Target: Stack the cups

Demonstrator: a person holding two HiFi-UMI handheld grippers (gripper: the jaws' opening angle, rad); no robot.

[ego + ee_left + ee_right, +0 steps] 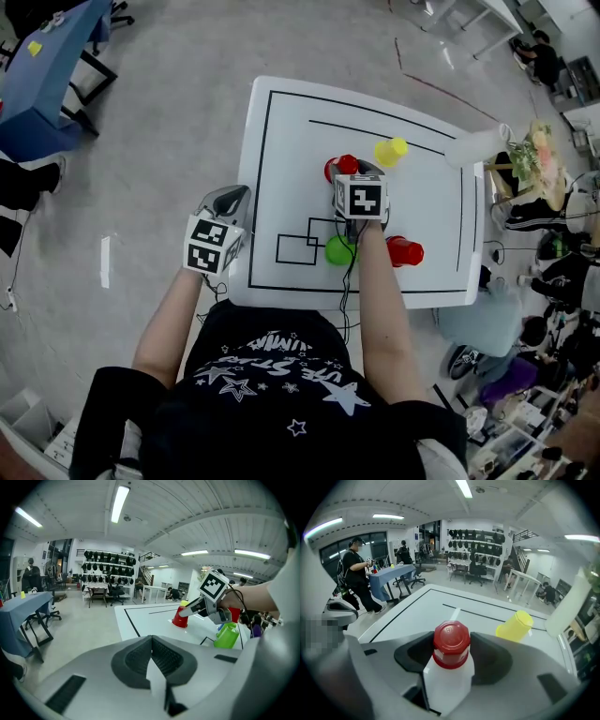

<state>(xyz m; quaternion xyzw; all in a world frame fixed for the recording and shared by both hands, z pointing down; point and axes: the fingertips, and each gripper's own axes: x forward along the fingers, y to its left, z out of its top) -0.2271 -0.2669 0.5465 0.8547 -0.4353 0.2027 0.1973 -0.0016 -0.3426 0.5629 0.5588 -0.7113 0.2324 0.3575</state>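
An upturned red cup [343, 168] [451, 641] [180, 619] stands near the middle of the white table [281, 141]. My right gripper [352, 175] [451, 660] [186, 612] comes down on it from above and is shut on its upper part. Beyond it a yellow cup [390, 151] [514, 626] lies on its side. A green cup [338, 250] [226, 636] and a second red cup [405, 251] sit near the table's front edge, on either side of my right forearm. My left gripper [231, 197] [154, 681] hovers off the table's left edge, shut on nothing.
Black outlines are marked on the table, with two small squares [298, 247] by the green cup. A pale cylinder [478, 145] [574, 602] lies at the far right corner. A blue table [42, 70] stands far left. People [355, 576] and clutter surround the table.
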